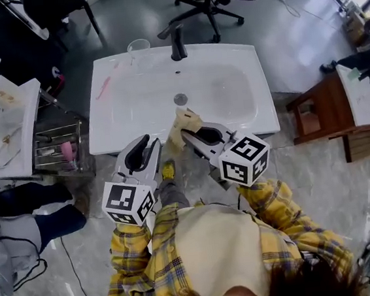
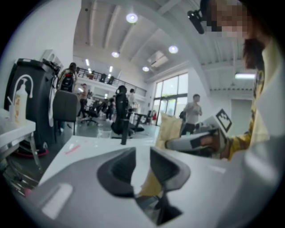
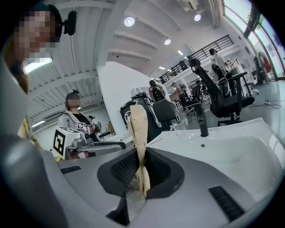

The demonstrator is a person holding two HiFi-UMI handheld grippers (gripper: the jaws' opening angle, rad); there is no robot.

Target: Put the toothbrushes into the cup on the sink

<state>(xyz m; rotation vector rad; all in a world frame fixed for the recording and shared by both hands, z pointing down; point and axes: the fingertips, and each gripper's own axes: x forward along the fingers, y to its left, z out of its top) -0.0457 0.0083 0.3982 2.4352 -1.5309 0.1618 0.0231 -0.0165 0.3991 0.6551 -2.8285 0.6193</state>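
Observation:
A pink toothbrush (image 1: pixel 103 88) lies on the left ledge of the white sink (image 1: pixel 257 84). A clear cup (image 1: pixel 138 47) stands at the sink's back edge, left of the black faucet (image 1: pixel 177 46). My right gripper (image 1: pixel 186 132) is over the sink's front edge, shut on a tan paper package (image 1: pixel 186 119). In the right gripper view the package (image 3: pixel 139 129) stands upright between the pads of the gripper (image 3: pixel 140 164). My left gripper (image 1: pixel 153 141) is just left of it, open with nothing pressed between its jaws (image 2: pixel 142 153). The package (image 2: pixel 169 129) shows beyond its right jaw.
A second sink (image 1: pixel 12 129) with a soap bottle stands at the far left, with a wire rack (image 1: pixel 57 147) between the two sinks. A wooden cabinet (image 1: pixel 319 113) is to the right. A black office chair (image 1: pixel 209 3) stands behind the sink.

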